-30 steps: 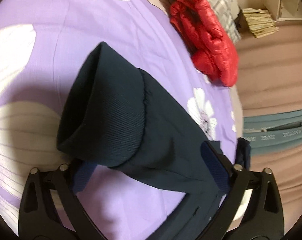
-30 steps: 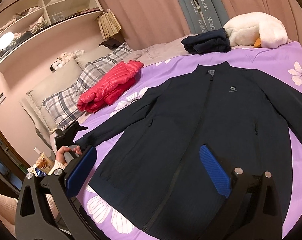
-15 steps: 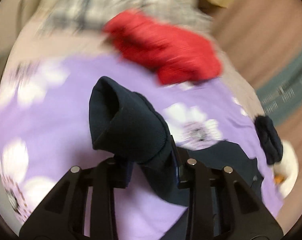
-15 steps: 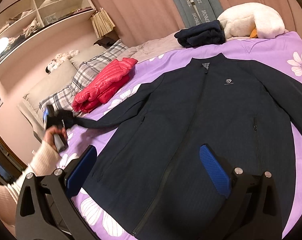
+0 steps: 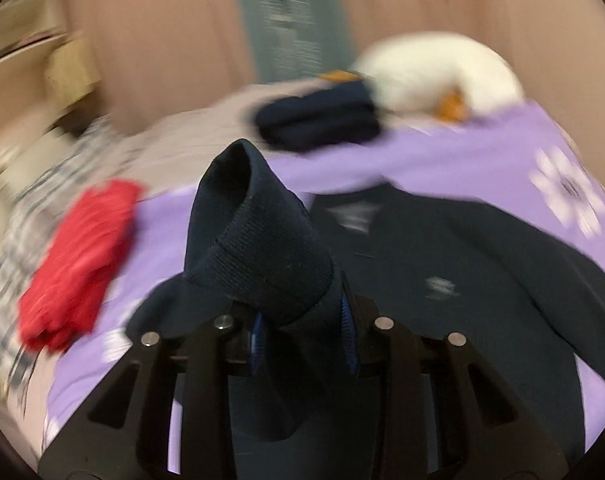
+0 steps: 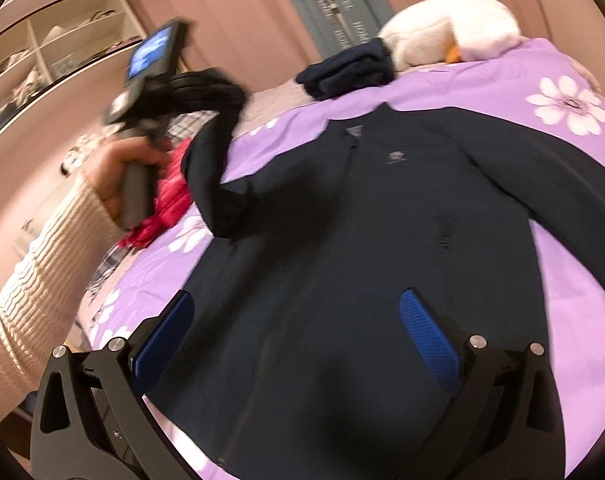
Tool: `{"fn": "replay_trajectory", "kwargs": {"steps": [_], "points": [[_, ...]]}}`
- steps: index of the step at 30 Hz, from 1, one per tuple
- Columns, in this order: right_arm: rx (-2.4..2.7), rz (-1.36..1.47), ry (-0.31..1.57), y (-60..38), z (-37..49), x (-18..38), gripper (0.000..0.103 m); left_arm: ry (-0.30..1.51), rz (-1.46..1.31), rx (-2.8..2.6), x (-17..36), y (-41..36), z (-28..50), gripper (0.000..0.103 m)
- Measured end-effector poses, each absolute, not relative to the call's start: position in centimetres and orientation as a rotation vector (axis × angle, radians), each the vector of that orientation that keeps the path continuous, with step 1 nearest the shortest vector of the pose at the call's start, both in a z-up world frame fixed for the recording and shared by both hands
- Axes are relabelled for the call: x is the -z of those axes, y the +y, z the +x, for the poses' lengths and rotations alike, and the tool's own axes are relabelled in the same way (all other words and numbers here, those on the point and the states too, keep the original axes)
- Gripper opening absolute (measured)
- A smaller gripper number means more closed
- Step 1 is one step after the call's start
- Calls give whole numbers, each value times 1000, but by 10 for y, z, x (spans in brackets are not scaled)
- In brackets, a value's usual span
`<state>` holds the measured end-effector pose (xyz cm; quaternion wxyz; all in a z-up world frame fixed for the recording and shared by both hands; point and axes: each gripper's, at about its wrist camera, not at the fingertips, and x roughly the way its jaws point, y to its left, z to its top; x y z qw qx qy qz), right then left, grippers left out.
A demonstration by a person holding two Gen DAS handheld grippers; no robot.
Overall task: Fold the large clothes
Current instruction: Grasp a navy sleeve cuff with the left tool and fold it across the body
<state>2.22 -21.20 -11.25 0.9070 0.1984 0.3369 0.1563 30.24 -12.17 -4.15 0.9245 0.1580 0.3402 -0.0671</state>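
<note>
Purple flowered bed is carrying everything. Dark navy jacket is lying flat, front up, long axis running collar-to-hem, collar pointing toward the far curtain, hem toward the near bed edge. One sleeve is lying stretched along the right side; bare bedspread is showing beyond it and past the collar. White plush toy and folded dark pile are sitting at the far edge, red puffer jacket off to the left. Left tool is pinching the ribbed cuff, its jaws just closing on it, sleeve lifted over the jacket body. Right tool is hovering spread above the hem. Only the right view is showing the hand gripping the left tool; the left view is blurry.
</note>
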Motion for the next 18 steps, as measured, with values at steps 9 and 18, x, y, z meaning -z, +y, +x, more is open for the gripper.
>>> {"fn": "replay_trajectory", "kwargs": {"steps": [9, 18], "points": [[-222, 445, 741, -257, 30, 134, 102, 843, 235, 356, 111, -161, 294, 85], [-227, 547, 742, -288, 103, 139, 102, 947, -273, 134, 153, 61, 313, 89]]}}
